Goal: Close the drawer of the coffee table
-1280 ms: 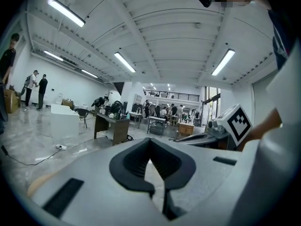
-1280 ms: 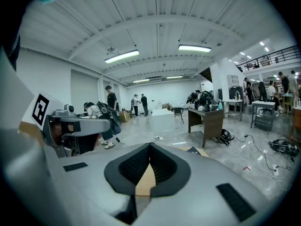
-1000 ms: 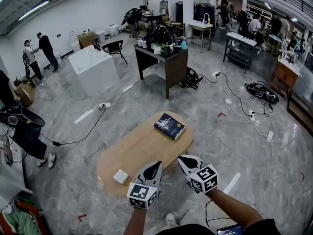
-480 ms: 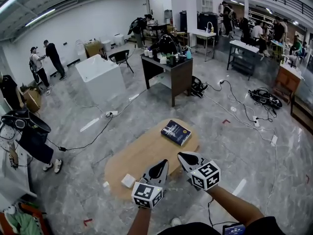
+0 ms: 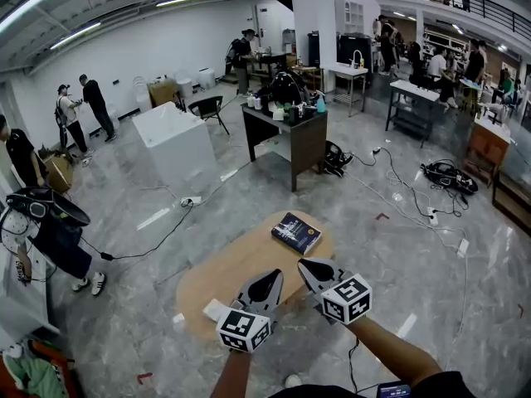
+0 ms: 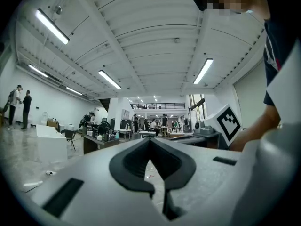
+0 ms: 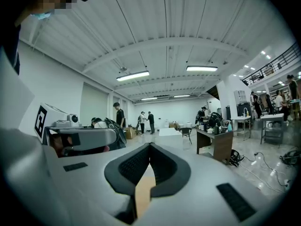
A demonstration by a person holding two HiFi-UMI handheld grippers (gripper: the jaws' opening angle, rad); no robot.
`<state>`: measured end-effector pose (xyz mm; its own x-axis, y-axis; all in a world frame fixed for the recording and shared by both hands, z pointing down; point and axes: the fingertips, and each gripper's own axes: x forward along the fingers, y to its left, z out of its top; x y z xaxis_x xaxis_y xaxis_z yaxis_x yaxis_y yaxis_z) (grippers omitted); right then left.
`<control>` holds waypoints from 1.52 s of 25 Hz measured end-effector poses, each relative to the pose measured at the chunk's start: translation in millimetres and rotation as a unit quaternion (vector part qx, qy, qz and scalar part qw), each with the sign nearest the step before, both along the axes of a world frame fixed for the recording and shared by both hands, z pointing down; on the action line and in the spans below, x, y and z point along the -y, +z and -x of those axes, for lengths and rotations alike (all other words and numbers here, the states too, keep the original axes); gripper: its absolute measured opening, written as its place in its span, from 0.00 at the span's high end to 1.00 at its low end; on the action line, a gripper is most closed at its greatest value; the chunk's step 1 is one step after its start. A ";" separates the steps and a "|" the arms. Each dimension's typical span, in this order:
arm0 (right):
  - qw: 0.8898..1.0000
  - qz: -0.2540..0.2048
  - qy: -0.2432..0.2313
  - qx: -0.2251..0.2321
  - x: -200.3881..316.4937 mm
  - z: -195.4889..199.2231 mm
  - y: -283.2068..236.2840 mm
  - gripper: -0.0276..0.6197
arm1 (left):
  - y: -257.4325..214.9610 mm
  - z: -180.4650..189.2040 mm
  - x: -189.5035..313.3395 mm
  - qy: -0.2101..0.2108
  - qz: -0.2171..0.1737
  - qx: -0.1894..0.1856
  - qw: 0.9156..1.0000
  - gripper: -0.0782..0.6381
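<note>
Head view: the left gripper (image 5: 271,279) and the right gripper (image 5: 309,269) hang side by side over the near edge of the coffee table (image 5: 236,264). Both have their jaws pressed together and hold nothing, maybe ready to push. The drawer is hidden from here. Since a moment ago, the grippers have hardly moved.

Head above coffee table (image 5: 241,276); gripper views roomward.

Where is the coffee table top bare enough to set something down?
The table is bare across its middle, between the book and the small white block. Crowded at the near edge, by the left gripper and right gripper.
</note>
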<state>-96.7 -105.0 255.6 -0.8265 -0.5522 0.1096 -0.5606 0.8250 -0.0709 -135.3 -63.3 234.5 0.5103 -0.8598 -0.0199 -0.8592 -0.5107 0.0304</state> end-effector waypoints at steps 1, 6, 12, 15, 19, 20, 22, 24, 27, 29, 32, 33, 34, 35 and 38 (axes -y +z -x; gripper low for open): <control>1.000 -0.001 0.000 0.000 -2.2 -3.8 -2.3 0.94 | -2.4 -3.2 -1.7 0.000 -0.001 -0.002 1.000 0.89; 1.000 -0.007 0.001 0.000 -14.3 -22.2 -9.8 0.94 | -11.1 -21.9 -14.4 0.001 -0.008 -0.002 1.000 0.89; 1.000 -0.016 -0.004 0.002 -38.1 -40.6 -24.4 0.94 | -26.0 -41.7 -35.9 -0.001 -0.016 0.000 1.000 0.89; 1.000 -0.021 -0.003 0.009 -45.1 -50.6 -34.2 0.94 | -34.7 -53.1 -42.3 0.008 -0.018 -0.007 1.000 0.89; 0.999 -0.027 -0.006 0.022 -53.2 -60.8 -41.9 0.94 | -42.3 -65.0 -48.6 0.013 -0.020 -0.008 1.000 0.89; 0.999 -0.029 -0.006 0.022 -55.5 -62.8 -44.1 0.94 | -45.0 -67.4 -50.5 0.014 -0.021 -0.005 1.000 0.89; 0.999 -0.031 -0.004 0.023 -60.3 -67.7 -48.0 0.94 | -49.0 -71.2 -55.0 0.013 -0.023 0.000 1.000 0.89; 0.999 -0.033 -0.004 0.026 -65.1 -72.9 -49.0 0.94 | -49.9 -74.5 -59.7 0.010 -0.025 0.000 1.000 0.89; 0.999 -0.034 -0.005 0.025 -72.8 -81.3 -46.0 0.94 | -47.8 -84.3 -68.6 0.010 -0.027 -0.001 1.000 0.89; 0.999 -0.034 -0.007 0.024 -77.2 -85.6 -46.9 0.94 | -49.3 -90.7 -73.8 0.010 -0.028 0.003 1.000 0.89; 0.999 -0.038 -0.010 0.026 -85.7 -92.2 -50.5 0.94 | -51.9 -100.2 -82.5 0.010 -0.029 0.008 0.999 0.89; 0.999 -0.039 -0.011 0.027 -89.3 -94.8 -51.7 0.94 | -52.1 -103.6 -86.3 0.011 -0.029 0.009 0.999 0.89; 0.999 -0.041 -0.013 0.028 -93.0 -97.3 -52.8 0.94 | -52.0 -106.9 -90.2 0.011 -0.029 0.009 0.999 0.89; 0.999 -0.043 -0.014 0.028 -96.8 -99.5 -53.7 0.94 | -51.7 -109.8 -94.1 0.011 -0.029 0.009 0.999 0.89; 0.998 -0.046 -0.020 0.028 -106.9 -104.6 -55.1 0.94 | -51.7 -116.5 -104.1 0.009 -0.029 0.005 1.000 0.89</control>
